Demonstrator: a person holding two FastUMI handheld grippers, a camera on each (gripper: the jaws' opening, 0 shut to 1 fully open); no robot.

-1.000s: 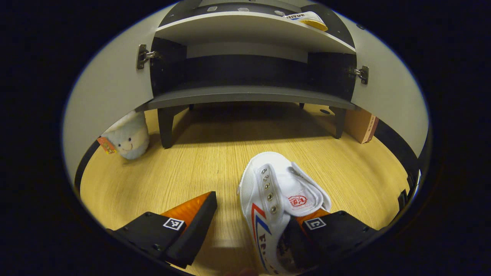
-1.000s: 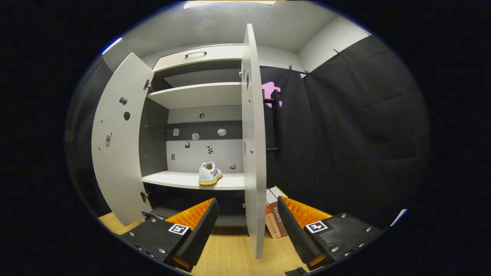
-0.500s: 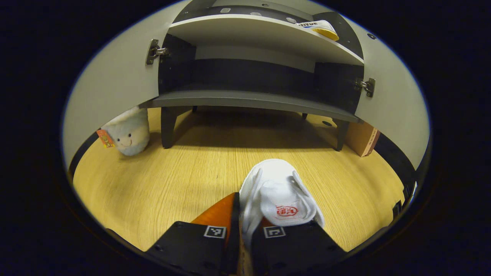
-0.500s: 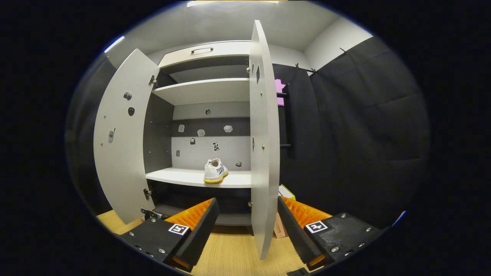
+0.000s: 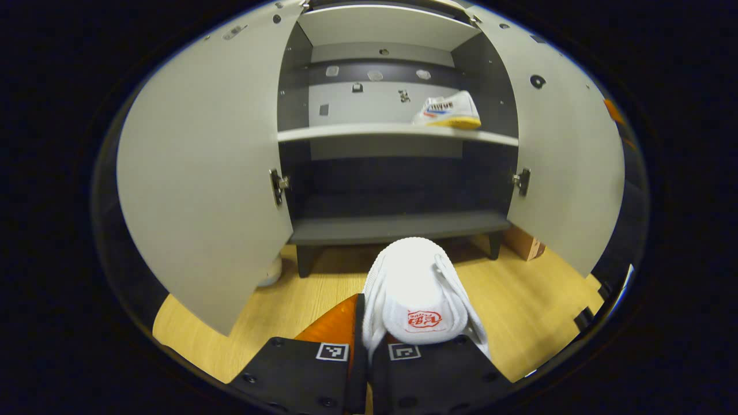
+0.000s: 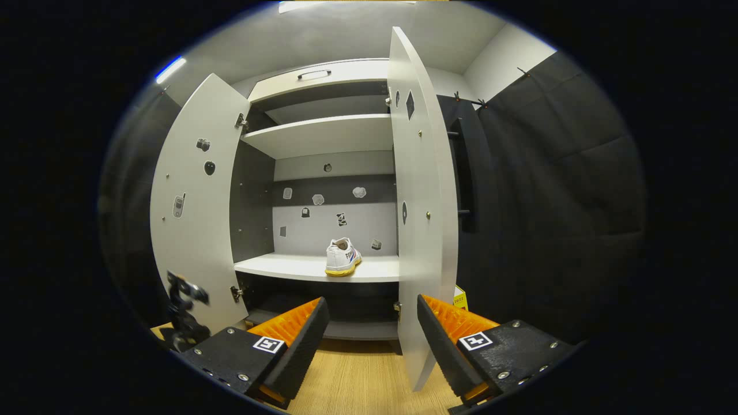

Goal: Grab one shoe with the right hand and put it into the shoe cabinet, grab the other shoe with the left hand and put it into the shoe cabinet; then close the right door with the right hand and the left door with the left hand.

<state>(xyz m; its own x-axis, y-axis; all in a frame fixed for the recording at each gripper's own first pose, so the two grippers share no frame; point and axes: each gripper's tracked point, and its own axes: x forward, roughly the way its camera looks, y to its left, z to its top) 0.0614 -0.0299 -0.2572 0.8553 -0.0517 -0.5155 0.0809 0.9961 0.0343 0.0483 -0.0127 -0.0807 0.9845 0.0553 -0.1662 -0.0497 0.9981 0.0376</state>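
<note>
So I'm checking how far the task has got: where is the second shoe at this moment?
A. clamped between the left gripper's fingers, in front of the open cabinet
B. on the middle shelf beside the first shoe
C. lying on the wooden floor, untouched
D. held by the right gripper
A: in the left gripper view the white shoe is pinched in the left gripper, while the first shoe sits alone on the shelf.
</note>
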